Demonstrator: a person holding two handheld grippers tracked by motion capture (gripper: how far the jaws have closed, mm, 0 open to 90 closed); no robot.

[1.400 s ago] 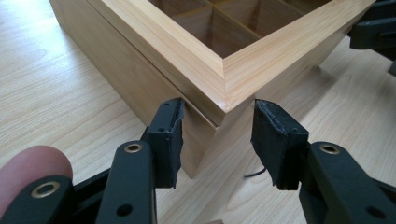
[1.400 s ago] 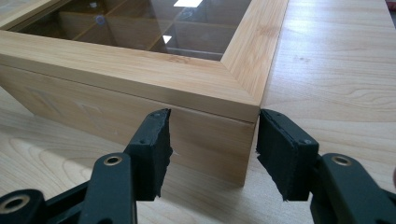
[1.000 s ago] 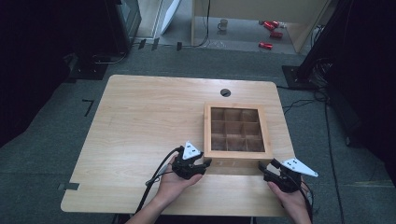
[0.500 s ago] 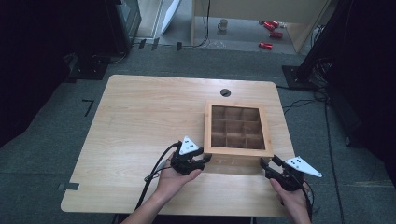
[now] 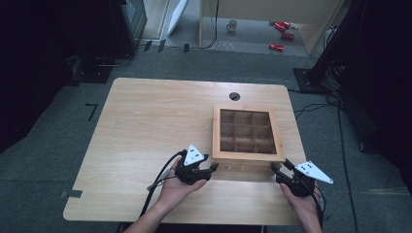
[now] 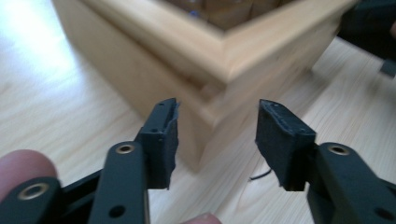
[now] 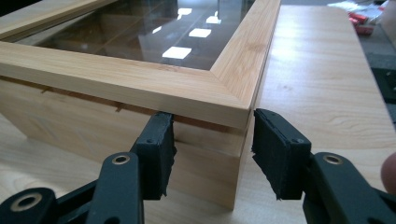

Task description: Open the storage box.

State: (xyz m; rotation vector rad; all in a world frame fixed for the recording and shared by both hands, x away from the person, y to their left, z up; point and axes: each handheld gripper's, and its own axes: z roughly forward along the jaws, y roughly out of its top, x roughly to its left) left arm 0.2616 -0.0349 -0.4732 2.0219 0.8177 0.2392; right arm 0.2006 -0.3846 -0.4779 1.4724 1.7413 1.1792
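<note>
The wooden table point(image 5: 145, 126) carries a wooden box point(image 5: 248, 156) on its right half, near the front edge, with the front wall facing the person. It has a framed glass lid point(image 7: 154, 28) over a 3 by 3 grid of compartments, and in the right gripper view the lid sits slightly proud of the body, a thin dark seam running under its frame. I judge the box rigid and fairly heavy for its size, with smooth finished sides that narrow pads could slip on, and the glass makes it something to set down gently. The lid looks free to lift, so a grip on the frame alone would likely open it rather than carry the box; the 2 front corners of the body below the seam seem the safer hold, 1 gripper each.

The left gripper point(image 5: 212, 168) lies low and level at the front left corner, palm under it, its jaws having just been opening; in the left gripper view the corner stands between the pads point(image 6: 161, 140) with clear gaps, untouched. The right gripper point(image 5: 278, 168) aims at the front right corner, its jaws having just been closing; its left pad point(image 7: 159, 149) lies against the front wall and the other stands just off the side wall, so no firm hold yet
</note>
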